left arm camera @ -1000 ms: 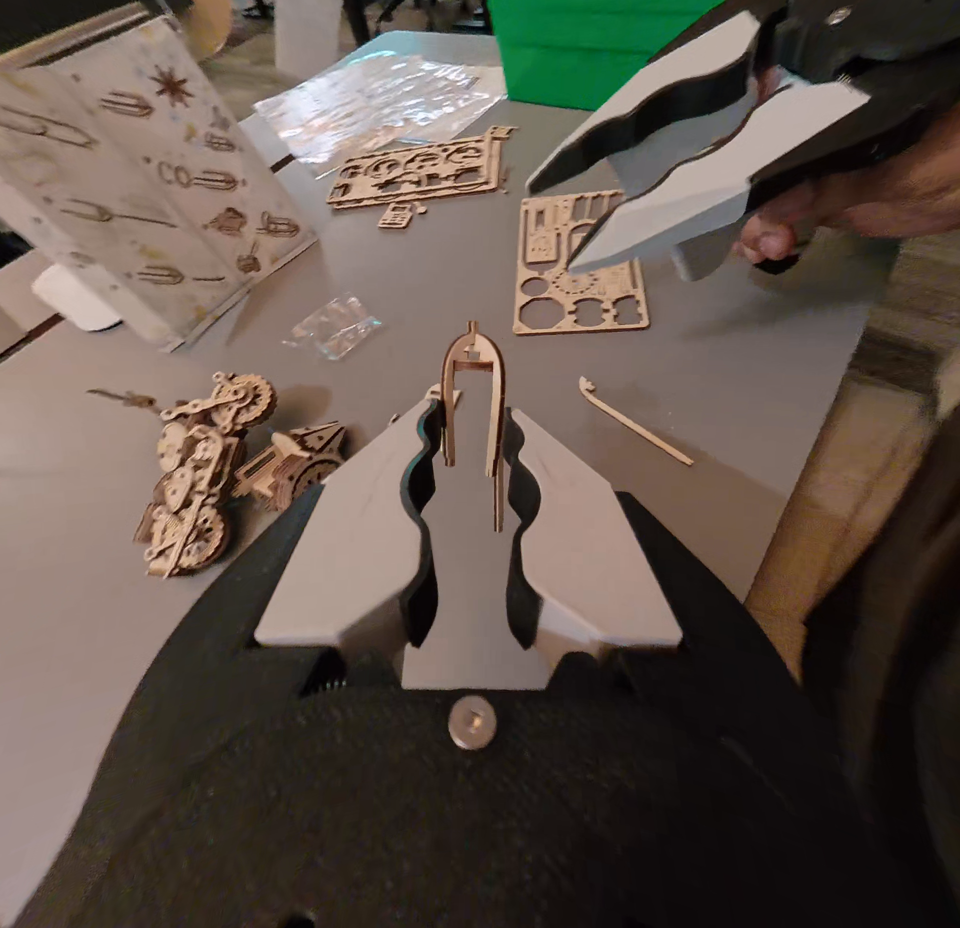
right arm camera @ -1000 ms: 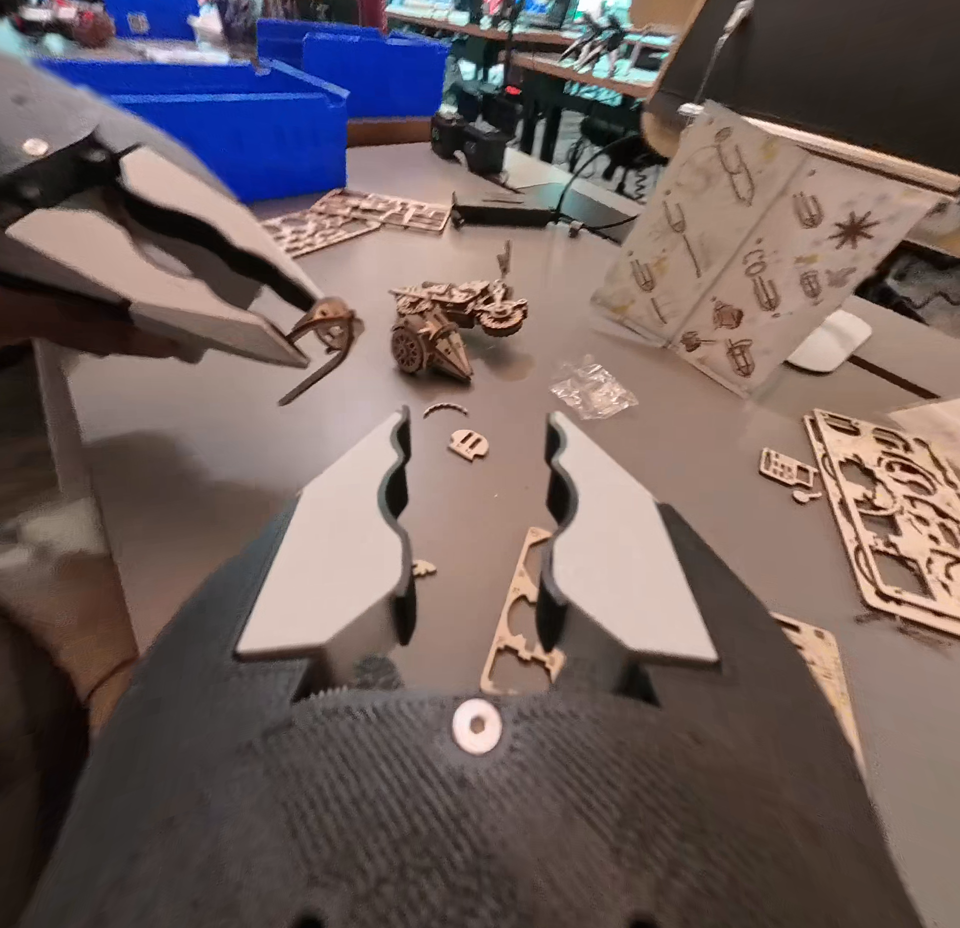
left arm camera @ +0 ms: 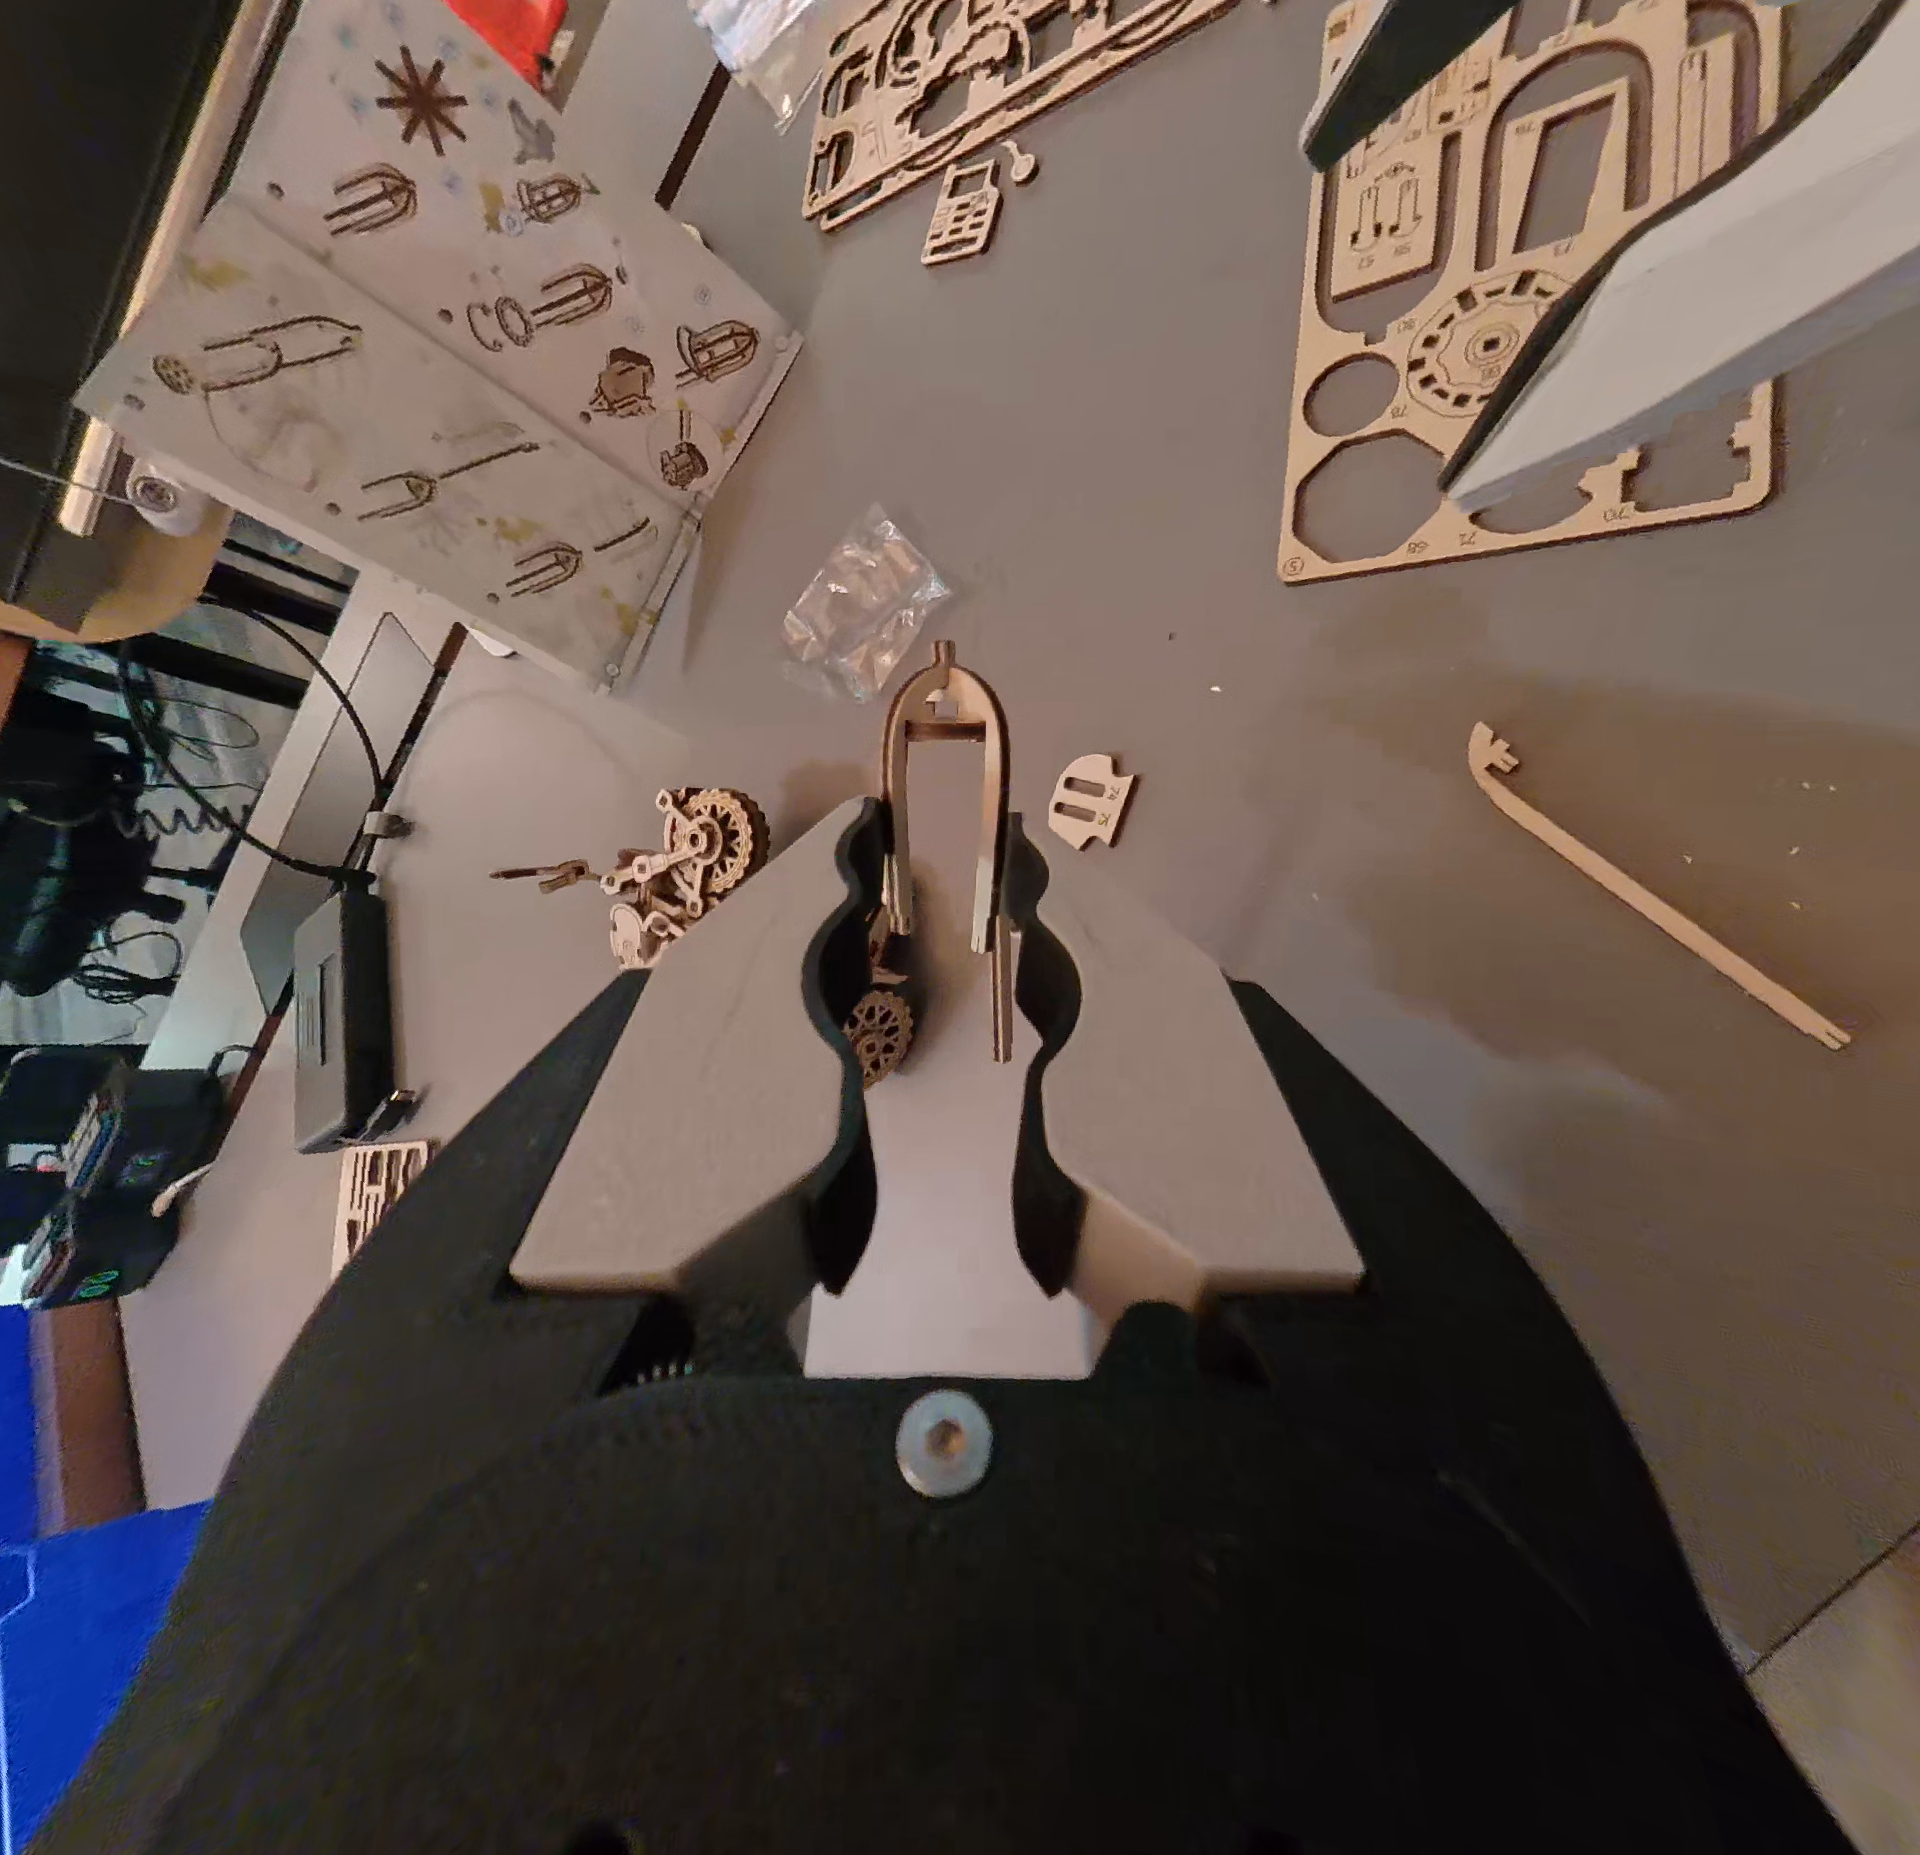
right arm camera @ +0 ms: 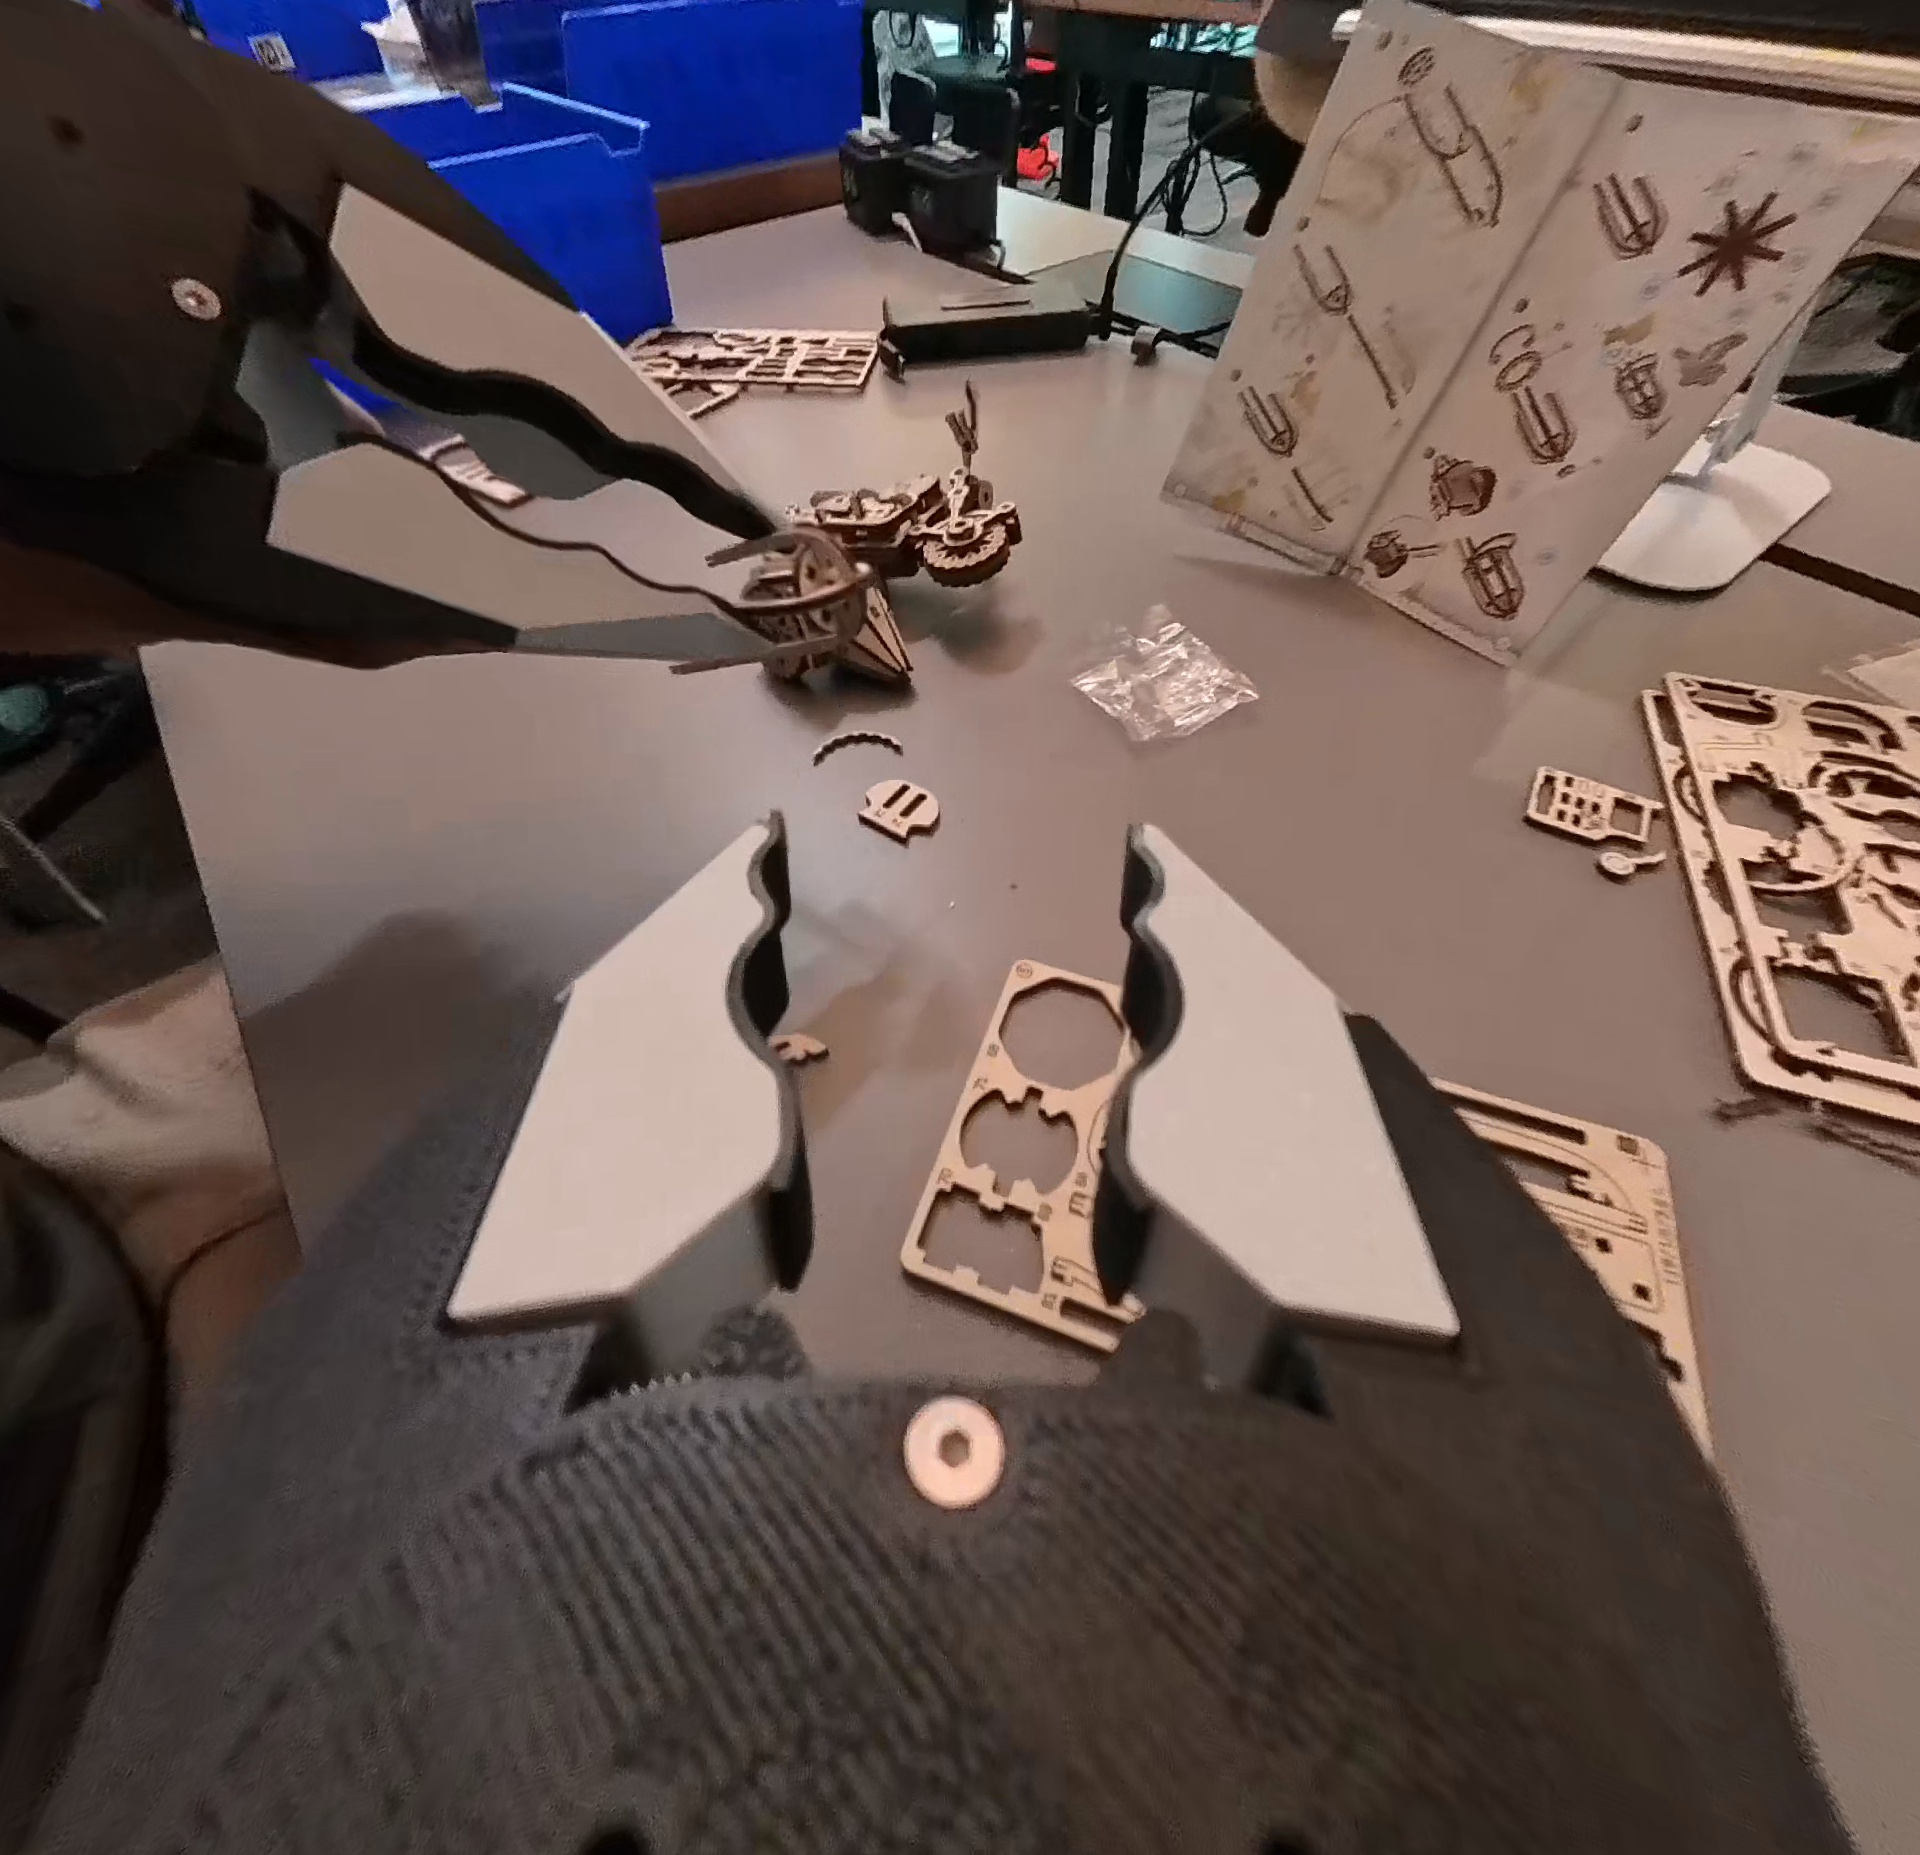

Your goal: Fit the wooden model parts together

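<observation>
Left gripper (left arm camera: 943, 849): I am clamping the wooden fork piece (left arm camera: 943, 756).
Right gripper (right arm camera: 951, 849): I am holding it apart, empty, above the tabletop (right arm camera: 520, 849).

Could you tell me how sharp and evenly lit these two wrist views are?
Left wrist view: sharp centre on the fork, fisheye bending at the edges, soft shadow under the right gripper. Right wrist view: right gripper body motion-blurred, table evenly lit, background soft.
</observation>
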Motion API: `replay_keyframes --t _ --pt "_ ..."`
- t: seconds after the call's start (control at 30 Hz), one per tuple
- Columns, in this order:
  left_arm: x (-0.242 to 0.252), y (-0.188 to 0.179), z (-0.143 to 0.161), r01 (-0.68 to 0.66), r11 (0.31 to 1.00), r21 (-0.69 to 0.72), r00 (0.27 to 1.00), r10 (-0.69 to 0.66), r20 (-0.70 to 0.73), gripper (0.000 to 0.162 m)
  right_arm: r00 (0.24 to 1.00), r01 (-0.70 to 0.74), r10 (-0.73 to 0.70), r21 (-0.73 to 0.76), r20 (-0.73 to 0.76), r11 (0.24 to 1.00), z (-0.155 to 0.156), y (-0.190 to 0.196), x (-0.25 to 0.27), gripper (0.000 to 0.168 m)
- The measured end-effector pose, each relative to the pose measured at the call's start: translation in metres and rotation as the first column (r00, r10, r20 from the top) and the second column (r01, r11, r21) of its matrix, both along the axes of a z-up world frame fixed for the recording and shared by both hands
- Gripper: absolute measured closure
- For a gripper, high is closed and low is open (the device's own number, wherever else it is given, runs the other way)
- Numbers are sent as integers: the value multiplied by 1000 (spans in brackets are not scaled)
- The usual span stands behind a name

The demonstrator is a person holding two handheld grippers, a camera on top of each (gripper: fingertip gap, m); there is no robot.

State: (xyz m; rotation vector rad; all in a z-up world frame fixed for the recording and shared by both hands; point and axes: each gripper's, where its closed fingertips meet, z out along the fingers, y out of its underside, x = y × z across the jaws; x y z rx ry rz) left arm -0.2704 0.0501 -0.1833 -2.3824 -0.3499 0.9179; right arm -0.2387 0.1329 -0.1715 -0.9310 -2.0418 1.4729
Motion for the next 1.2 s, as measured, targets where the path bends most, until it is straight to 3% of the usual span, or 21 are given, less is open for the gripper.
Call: replay_keyframes --t 0.2,0.33,0.47,0.67,0.87,1.0,1.1,1.2 --pt "14 12 -11 34 999 -9 999 -33 40 140 996 -8 5 29 84 1000 -14 0 9 93" --pt "33 19 -20 68 992 109 979 -87 182 140 989 -45 36 59 144 997 -24 -3 23 88" --pt "30 -2 -13 78 979 189 974 -116 197 140 989 -83 68 111 133 990 -26 -8 31 89" --pt "35 -12 10 114 867 485 918 -279 283 140 956 -224 177 196 233 955 -49 -23 41 104" --pt "30 -1 5 132 840 527 893 -331 305 140 912 -280 192 210 362 937 -56 -39 48 125" --pt "37 0 1 178 831 527 883 -372 288 140 839 -304 183 162 513 939 -68 -55 70 141" --pt "45 0 17 234 790 567 883 -417 215 140 817 -284 140 178 560 942 -78 -60 75 133" --pt "52 2 28 265 737 622 872 -459 173 140 830 -284 112 242 546 928 -85 -60 72 136"
